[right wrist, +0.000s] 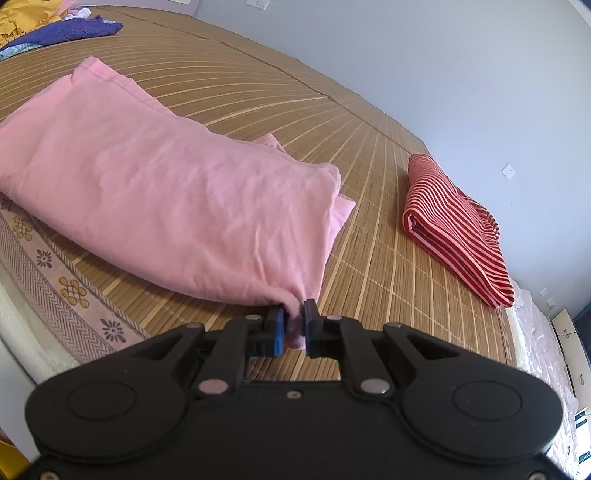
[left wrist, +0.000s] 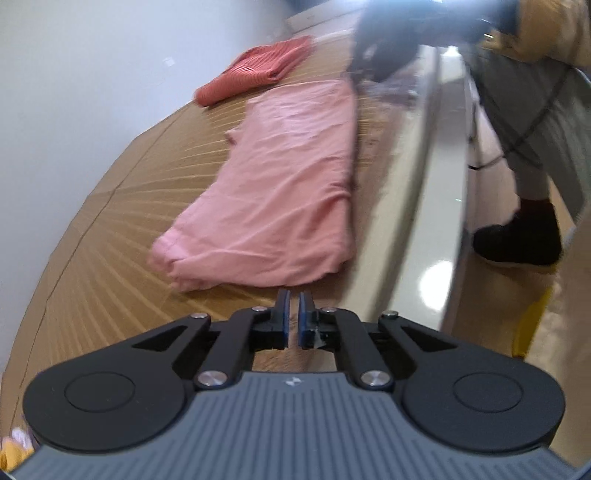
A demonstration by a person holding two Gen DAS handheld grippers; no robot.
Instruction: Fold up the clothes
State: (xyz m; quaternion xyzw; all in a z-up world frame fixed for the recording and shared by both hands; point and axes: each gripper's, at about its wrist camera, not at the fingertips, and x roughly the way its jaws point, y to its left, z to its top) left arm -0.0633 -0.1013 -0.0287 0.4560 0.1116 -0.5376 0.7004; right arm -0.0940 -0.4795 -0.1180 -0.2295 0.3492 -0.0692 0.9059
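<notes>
One pink garment (right wrist: 166, 192) | lengthwise along mat edge | right tongs (right wrist: 294, 325) pinch corner

Two claws are in view, the left claw (left wrist: 293, 319) and the right claw (right wrist: 294, 325). Two garments lie on one bamboo mat (right wrist: 369, 229): one pink garment (right wrist: 166, 206) and one folded red striped garment (right wrist: 454, 229). One loose heap of other clothes (right wrist: 55, 26) sits at the mat's far corner; its pieces cannot be counted. One person's dark shoe (left wrist: 517, 240) shows beside the bed.
</notes>
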